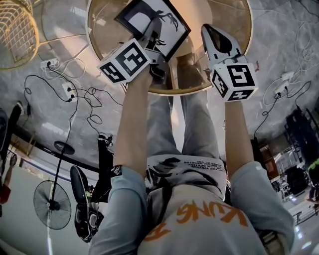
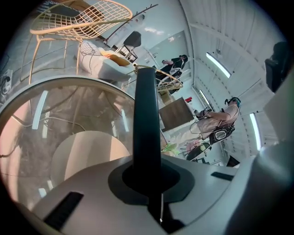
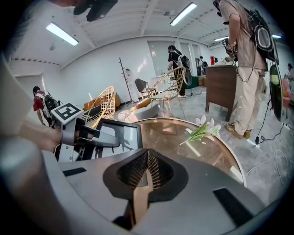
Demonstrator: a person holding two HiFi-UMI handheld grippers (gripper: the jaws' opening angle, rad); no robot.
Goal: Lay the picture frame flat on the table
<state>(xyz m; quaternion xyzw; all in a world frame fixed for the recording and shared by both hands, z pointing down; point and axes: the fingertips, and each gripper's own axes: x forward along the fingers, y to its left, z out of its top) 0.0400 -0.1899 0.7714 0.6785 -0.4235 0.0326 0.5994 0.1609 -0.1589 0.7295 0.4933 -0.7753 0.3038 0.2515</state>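
Clamping the black picture frame (image 1: 138, 17), tilted at 12 o'clock over the round glass table (image 1: 227, 12), the left gripper (image 1: 158, 22) flanks the right gripper (image 1: 214, 31) at 1 o'clock, whose jaws meet empty; orange "KUNG" marks the shirt (image 1: 199, 219) above cable-strewn grey floor (image 1: 45, 102).

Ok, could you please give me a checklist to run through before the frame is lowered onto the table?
1. Hold of the left gripper on the picture frame: ok, jaws shut on its edge.
2. Path clear of the right gripper: ok, shut, empty, beside the frame.
3. Space from the flower: ok, it lies apart on the table.
4. Frame flat: not ok, tilted.
5. Frame's lower edge touching the table: cannot tell.
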